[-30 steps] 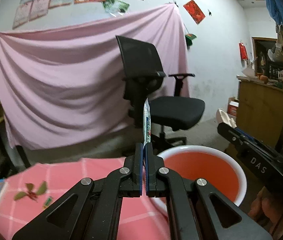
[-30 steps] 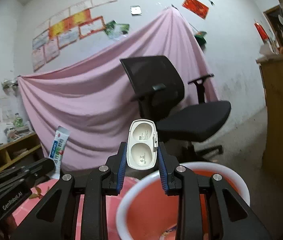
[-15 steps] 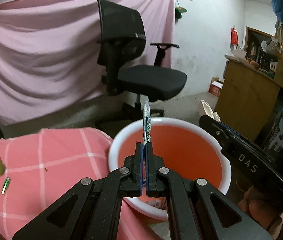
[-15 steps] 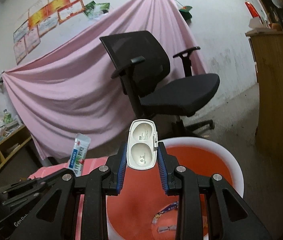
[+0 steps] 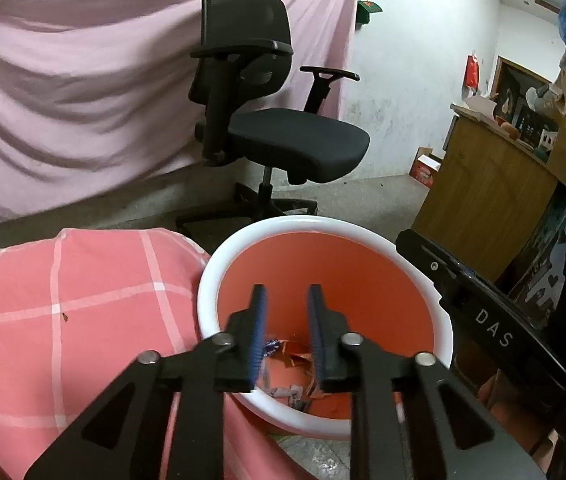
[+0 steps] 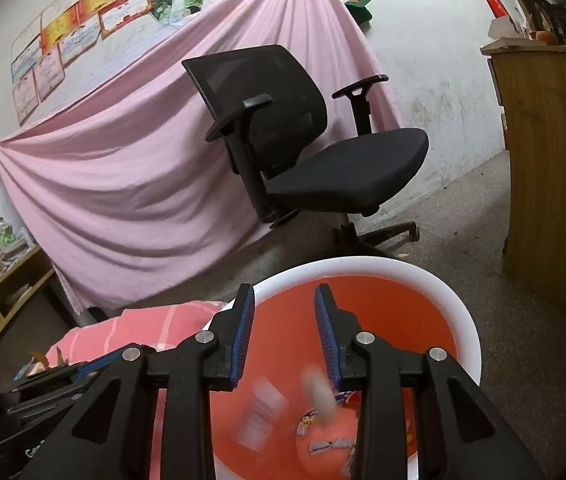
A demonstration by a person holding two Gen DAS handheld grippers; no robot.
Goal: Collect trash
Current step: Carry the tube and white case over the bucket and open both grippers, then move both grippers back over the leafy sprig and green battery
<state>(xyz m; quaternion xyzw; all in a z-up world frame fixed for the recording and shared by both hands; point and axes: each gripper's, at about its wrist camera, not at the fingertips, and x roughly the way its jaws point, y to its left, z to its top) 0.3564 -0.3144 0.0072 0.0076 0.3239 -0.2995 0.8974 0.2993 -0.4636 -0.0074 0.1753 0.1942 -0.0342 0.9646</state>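
Over one orange bucket (image 5: 363, 236) you hold two grippers: your left gripper (image 5: 285, 300) and right gripper (image 6: 284, 300) are both opening, with nothing between the jaws. Several bits of trash (image 5: 293, 354) lie at the bottom. Beside it sits one pink checked cushion (image 5: 83, 300); one black chair (image 5: 267, 128) stands behind on the grey floor (image 6: 523, 340).

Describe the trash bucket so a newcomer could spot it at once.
Start at the pink sheet and the black office chair before it. On the floor nearer the camera, beside the pink checked cushion, stands the bucket: white rim, orange inside, wrappers at the bottom.
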